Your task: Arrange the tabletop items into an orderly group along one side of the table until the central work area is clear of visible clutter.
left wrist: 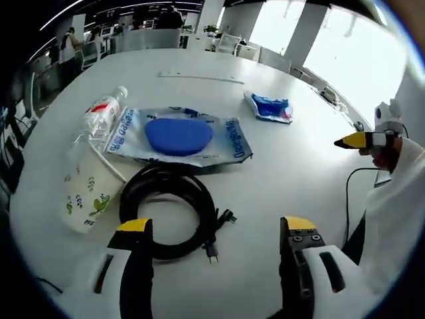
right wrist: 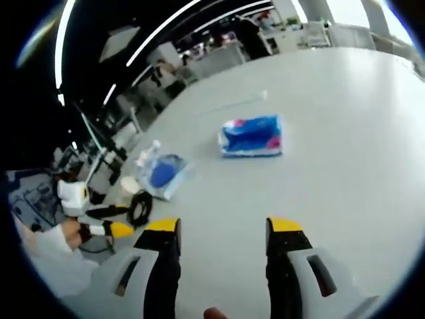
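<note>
Holding my left claw [left wrist: 216,229] wide open over the near edge of the white table [left wrist: 292,153], I grip nothing with it; a coiled black cable [left wrist: 169,209] lies just beyond its jaws, partly between them. Left of the cable stands a paper cup [left wrist: 86,189] printed with leaves, and a water bottle [left wrist: 105,113] lies past it. Behind the coil sits a clear plastic bag [left wrist: 179,136] with a blue round thing inside, and farther right a small blue packet [left wrist: 269,107]. My right claw [right wrist: 222,229] is also spread open and empty, aimed at the blue packet [right wrist: 252,136], which lies well apart from the bag [right wrist: 163,174] and cable [right wrist: 139,207] at the left
</note>
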Demonstrator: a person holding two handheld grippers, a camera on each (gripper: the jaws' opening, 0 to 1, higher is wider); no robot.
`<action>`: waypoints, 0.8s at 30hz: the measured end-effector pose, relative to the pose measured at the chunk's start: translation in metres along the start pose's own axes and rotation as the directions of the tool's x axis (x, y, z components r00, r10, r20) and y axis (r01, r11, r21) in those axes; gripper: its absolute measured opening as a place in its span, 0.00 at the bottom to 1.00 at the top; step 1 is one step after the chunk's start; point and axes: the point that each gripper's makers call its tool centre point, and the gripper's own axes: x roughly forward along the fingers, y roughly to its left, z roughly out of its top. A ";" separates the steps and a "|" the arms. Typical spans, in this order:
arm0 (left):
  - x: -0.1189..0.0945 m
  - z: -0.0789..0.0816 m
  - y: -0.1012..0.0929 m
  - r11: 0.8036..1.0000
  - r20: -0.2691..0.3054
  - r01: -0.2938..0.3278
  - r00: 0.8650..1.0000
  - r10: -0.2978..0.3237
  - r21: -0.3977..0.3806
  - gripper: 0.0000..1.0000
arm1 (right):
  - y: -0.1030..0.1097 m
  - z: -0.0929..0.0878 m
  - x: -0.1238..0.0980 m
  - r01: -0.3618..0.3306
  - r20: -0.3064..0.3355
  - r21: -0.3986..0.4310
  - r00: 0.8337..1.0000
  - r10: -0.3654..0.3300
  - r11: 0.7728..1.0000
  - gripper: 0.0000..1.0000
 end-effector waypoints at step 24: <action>0.021 -0.018 0.007 0.964 -0.146 -0.011 0.988 0.052 0.265 0.19 | 0.008 -0.006 0.004 -0.031 -0.007 0.037 0.999 0.031 0.999 0.46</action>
